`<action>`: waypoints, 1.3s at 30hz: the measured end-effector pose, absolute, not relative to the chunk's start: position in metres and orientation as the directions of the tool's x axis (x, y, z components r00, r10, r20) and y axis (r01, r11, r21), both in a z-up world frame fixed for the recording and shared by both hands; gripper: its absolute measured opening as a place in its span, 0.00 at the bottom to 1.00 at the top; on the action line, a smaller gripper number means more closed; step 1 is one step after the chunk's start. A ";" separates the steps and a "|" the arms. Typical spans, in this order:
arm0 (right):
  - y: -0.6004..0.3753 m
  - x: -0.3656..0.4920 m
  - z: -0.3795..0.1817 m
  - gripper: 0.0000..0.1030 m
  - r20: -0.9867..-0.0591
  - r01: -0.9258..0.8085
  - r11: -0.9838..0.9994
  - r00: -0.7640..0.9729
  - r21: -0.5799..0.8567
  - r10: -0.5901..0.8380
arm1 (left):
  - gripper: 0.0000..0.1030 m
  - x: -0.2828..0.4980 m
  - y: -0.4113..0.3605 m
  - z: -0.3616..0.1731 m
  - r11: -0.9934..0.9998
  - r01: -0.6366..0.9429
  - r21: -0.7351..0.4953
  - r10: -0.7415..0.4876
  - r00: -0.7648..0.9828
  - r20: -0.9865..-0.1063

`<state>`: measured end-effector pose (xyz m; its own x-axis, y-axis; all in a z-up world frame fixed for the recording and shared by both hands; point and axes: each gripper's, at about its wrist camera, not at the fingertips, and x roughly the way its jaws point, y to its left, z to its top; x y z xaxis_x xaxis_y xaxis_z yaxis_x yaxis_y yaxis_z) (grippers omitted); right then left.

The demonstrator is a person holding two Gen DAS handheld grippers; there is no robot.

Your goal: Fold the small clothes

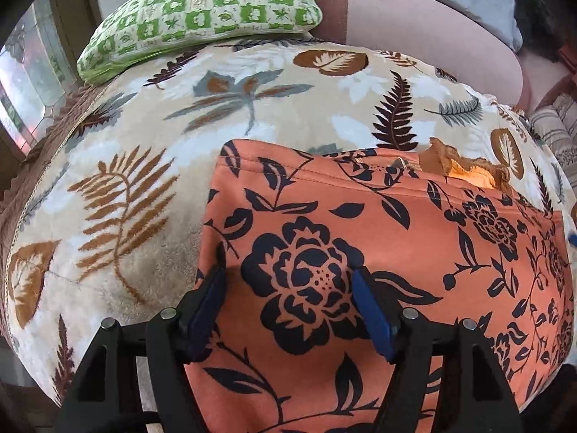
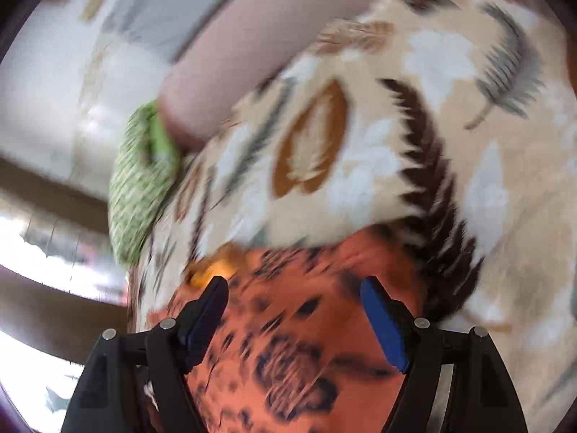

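An orange garment (image 1: 378,238) with a dark floral print lies flat on a cream blanket (image 1: 144,166) printed with leaves. A frilled orange trim (image 1: 465,166) shows at its far right edge. My left gripper (image 1: 288,281) hovers open over the garment's left part, with a large printed flower between its blue pads (image 1: 371,317). The right wrist view is blurred. There my right gripper (image 2: 294,292) stands open above the same garment (image 2: 299,324), near its far end, where a bright orange bit (image 2: 212,270) shows. I cannot tell if either gripper touches the cloth.
A green and white patterned cushion (image 1: 202,14) lies at the blanket's far edge, also seen as the cushion (image 2: 140,180) in the right wrist view. A pink bolster (image 1: 414,32) runs behind it. A striped cloth (image 1: 555,130) sits at the far right. A window (image 1: 29,72) is at the left.
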<state>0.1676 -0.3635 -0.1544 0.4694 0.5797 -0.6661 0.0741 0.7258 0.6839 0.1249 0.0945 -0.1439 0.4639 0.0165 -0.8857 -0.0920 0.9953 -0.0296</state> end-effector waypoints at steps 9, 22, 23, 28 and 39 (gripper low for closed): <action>-0.318 0.135 -0.182 0.77 -0.816 0.044 0.867 0.362 0.497 0.450 | 0.71 0.108 0.096 -0.125 0.993 -0.106 -0.047 0.009 0.477 -0.879; -0.294 0.147 -0.176 0.84 -0.764 0.035 0.814 0.370 0.580 0.529 | 0.74 0.094 0.099 -0.108 0.991 -0.126 -0.032 0.035 0.500 -0.865; -0.290 0.145 -0.161 0.84 -0.752 0.000 0.821 0.402 0.571 0.522 | 0.74 0.093 0.098 -0.108 0.991 -0.129 -0.026 0.043 0.504 -0.862; -0.271 0.156 -0.167 0.87 -0.738 -0.051 0.805 0.367 0.592 0.566 | 0.74 0.094 0.093 -0.111 0.991 -0.127 -0.030 0.037 0.489 -0.872; -0.309 0.100 -0.131 0.87 -0.656 0.065 0.744 0.528 0.665 0.540 | 0.75 0.066 0.076 -0.099 0.990 -0.108 -0.086 -0.017 0.522 -0.853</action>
<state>0.0999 -0.3095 -0.1314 0.5280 0.5397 -0.6557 0.0650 0.7442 0.6648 0.0658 0.0764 -0.0994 0.5216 -0.0169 -0.8530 -0.1083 0.9904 -0.0858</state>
